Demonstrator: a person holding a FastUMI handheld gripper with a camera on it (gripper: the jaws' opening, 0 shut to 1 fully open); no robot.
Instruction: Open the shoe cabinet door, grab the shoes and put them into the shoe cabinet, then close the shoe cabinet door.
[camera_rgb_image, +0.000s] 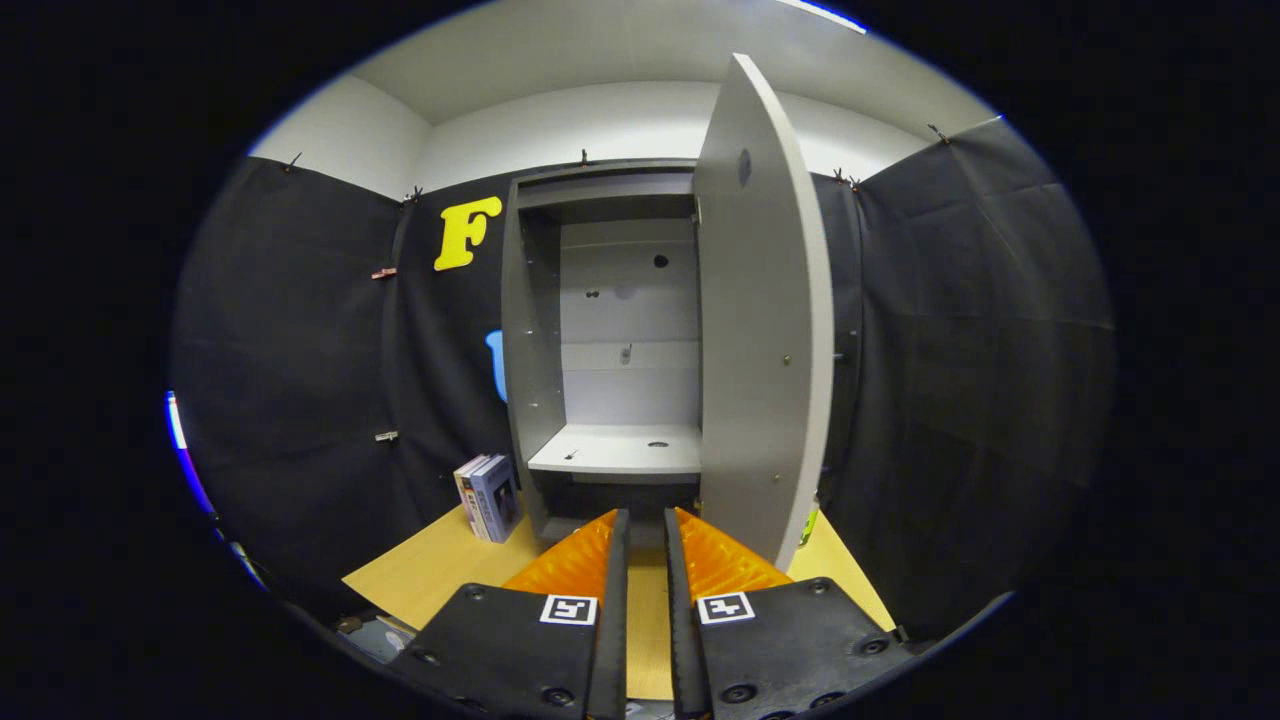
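Shoe cabinet (540, 330): door (765, 330) swung wide, shelf (620, 450) bare for shoes. Hand-held gripper (645, 530): fingers nearly closed, gripping nothing, facing the opening. Books (488, 497) stand beside it.

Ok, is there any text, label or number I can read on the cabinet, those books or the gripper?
Books left of the cabinet: print on the spines is too small to read.
Cabinet and its open door: no text.
Gripper, fingers nearly shut with nothing between them, just short of the cabinet: two square coded markers, no words.
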